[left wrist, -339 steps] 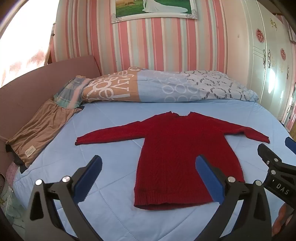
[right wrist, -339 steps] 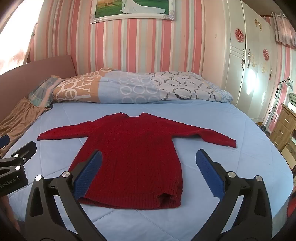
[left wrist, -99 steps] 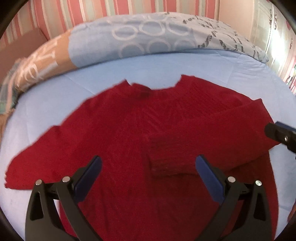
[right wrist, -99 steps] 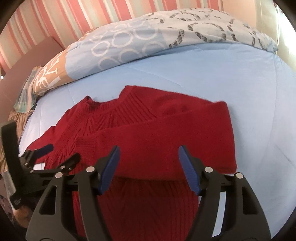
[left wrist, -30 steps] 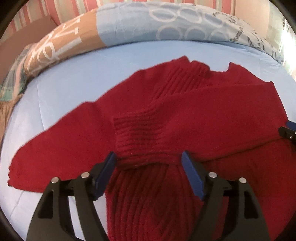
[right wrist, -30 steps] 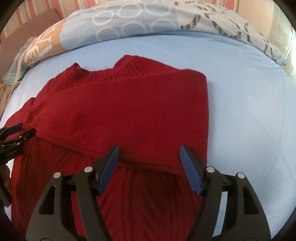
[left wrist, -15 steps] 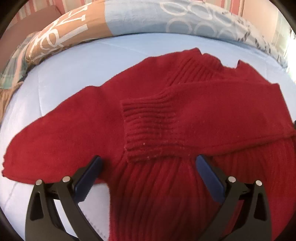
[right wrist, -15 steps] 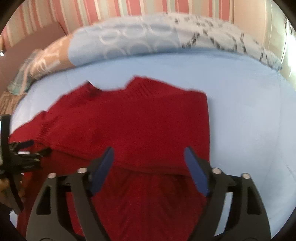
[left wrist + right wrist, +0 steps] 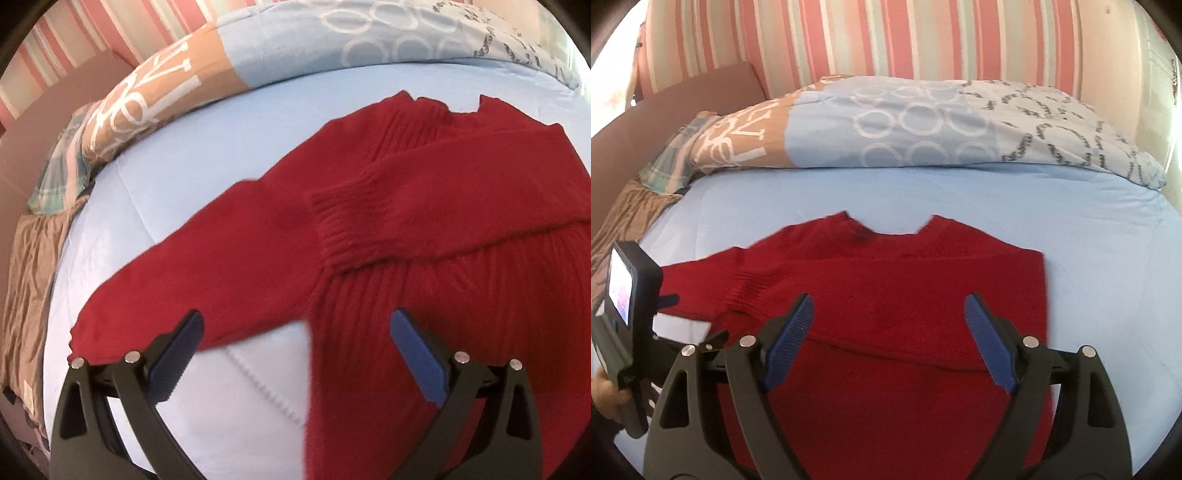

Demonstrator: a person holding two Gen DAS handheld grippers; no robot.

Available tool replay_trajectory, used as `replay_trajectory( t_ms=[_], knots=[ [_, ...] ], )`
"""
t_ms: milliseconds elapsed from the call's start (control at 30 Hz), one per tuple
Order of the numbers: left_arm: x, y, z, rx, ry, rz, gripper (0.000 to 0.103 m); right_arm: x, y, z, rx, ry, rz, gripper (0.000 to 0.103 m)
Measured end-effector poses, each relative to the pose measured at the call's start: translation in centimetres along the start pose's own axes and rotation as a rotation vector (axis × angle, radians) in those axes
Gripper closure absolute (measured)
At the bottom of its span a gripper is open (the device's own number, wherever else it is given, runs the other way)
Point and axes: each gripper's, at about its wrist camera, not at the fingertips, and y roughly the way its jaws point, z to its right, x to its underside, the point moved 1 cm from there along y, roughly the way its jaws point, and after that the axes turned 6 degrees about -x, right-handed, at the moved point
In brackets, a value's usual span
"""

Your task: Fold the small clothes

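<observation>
The red sweater [image 9: 424,229] lies flat on the blue bed [image 9: 221,125], one sleeve folded across its chest; my left gripper [image 9: 295,354] and right gripper [image 9: 888,334] both hover with jaws apart, holding nothing; the knit looks soft, floppy and stretchy, so I'd pinch the outstretched sleeve [image 9: 192,280] at its cuff.

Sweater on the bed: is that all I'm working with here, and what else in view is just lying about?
In the job:
- sweater, one sleeve folded across its chest, the other sleeve spread out
- left gripper, open
- right gripper, open

Lying about:
- quilt
- brown cloth
- plaid cloth
- bed underneath
</observation>
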Motion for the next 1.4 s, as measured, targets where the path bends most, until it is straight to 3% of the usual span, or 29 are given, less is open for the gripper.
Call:
replay_trajectory(
  t_ms=[167,367,500,600,933,1167,1300,1400],
  knots=[
    [1.9,0.7,-4.9,-0.021,-0.103,-0.042,0.002,-0.4,0.9,-3.8,-0.031,-0.068,-0.015,0.018],
    [3.7,3.1,-14.5,-0.063,-0.322,-0.086,0.002,-0.9,2.5,-7.5,-0.06,-0.149,-0.03,0.018],
    [5.0,3.9,-19.9,-0.111,-0.409,-0.063,0.002,-1.0,5.0,-8.3,-0.077,-0.163,-0.057,0.017],
    [5.9,5.0,-23.0,-0.081,-0.457,-0.053,0.002,-1.3,7.0,-8.5,-0.072,-0.177,-0.069,0.017],
    [7.9,8.1,-28.5,-0.023,-0.6,-0.055,0.002,-1.6,9.9,-9.7,-0.043,-0.251,-0.087,0.017],
    [8.7,8.2,-29.7,0.046,-0.6,-0.023,0.003,-1.1,9.9,-9.9,-0.028,-0.293,-0.103,0.017],
    [8.8,8.1,-30.0,0.089,-0.561,-0.017,0.016,-1.0,10.1,-9.2,0.005,-0.277,-0.11,0.017],
    [8.9,8.2,-30.2,0.117,-0.517,-0.016,0.033,-1.1,10.0,-8.3,0.025,-0.256,-0.11,0.017]
  ],
)
